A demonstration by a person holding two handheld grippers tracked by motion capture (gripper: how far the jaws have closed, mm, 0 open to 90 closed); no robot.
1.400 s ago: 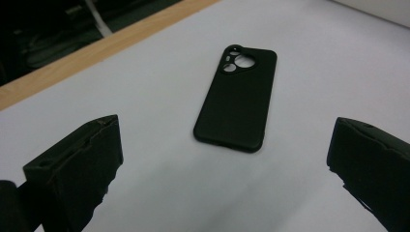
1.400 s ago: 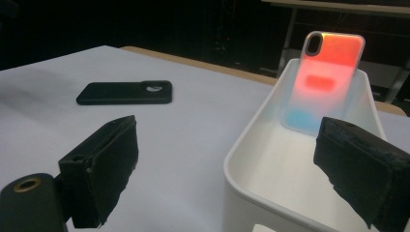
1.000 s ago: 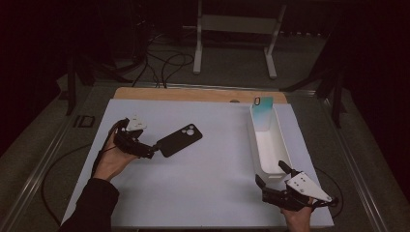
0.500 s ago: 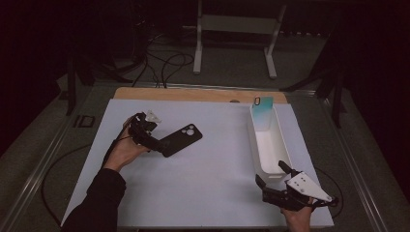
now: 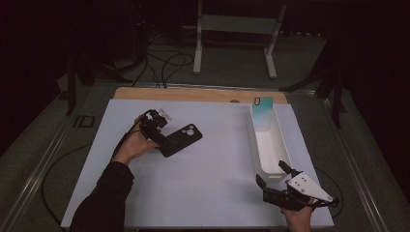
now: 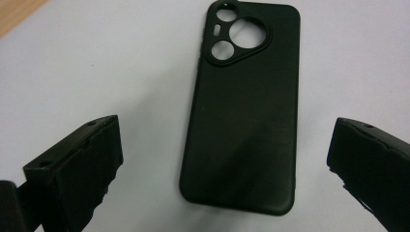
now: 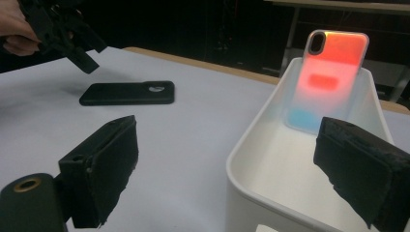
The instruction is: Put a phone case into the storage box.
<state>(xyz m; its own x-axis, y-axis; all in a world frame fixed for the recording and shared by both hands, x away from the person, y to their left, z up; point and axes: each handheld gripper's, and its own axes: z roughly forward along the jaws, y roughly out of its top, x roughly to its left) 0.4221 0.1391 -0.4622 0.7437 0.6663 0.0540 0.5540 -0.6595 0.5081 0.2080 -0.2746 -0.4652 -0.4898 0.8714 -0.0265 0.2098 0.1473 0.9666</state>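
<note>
Left gripper [image 5: 166, 141], jaws wide apart and empty, hovered over the black phone case [image 5: 181, 139]; right gripper [image 5: 273, 180], at 5 o'clock, gaped empty beside the white bin [image 5: 279, 145].

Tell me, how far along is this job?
One case already leans in the white bin. The left gripper hangs open over the black case, not yet gripping. The right gripper is open beside the bin. Left, likely: grasp the black case and carry it to the bin.
</note>
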